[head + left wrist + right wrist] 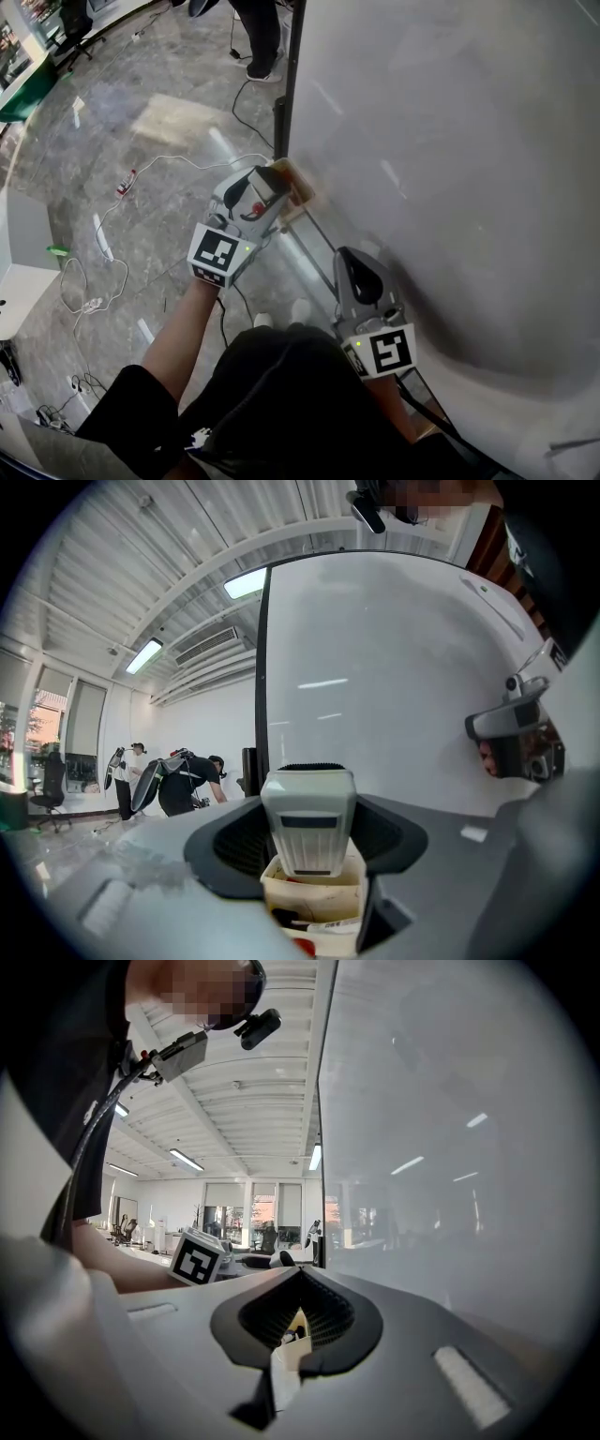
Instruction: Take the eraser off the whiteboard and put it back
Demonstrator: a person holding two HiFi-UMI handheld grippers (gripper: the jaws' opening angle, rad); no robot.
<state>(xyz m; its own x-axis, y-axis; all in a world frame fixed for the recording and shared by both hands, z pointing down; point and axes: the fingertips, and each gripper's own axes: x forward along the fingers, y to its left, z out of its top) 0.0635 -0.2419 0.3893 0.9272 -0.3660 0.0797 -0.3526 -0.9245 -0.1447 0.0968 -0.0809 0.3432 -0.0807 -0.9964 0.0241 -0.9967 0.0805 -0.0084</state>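
My left gripper (309, 832) is shut on a white and grey eraser (309, 817), which stands upright between the jaws, right in front of the whiteboard (375, 686). Just below the eraser sits a small beige box (314, 892) with markers in it. In the head view the left gripper (279, 187) is at the board's lower left corner, next to the beige box (302, 187); its body hides the eraser there. My right gripper (352, 258) hangs lower, close to the whiteboard (450, 141). Its jaws (281, 1372) are shut with nothing between them.
The board's dark frame post (286, 84) runs up its left edge, and a thin ledge rail (319, 234) runs along the bottom. Cables and a power strip (126, 182) lie on the grey floor at left. People (178, 785) stand far back in the room.
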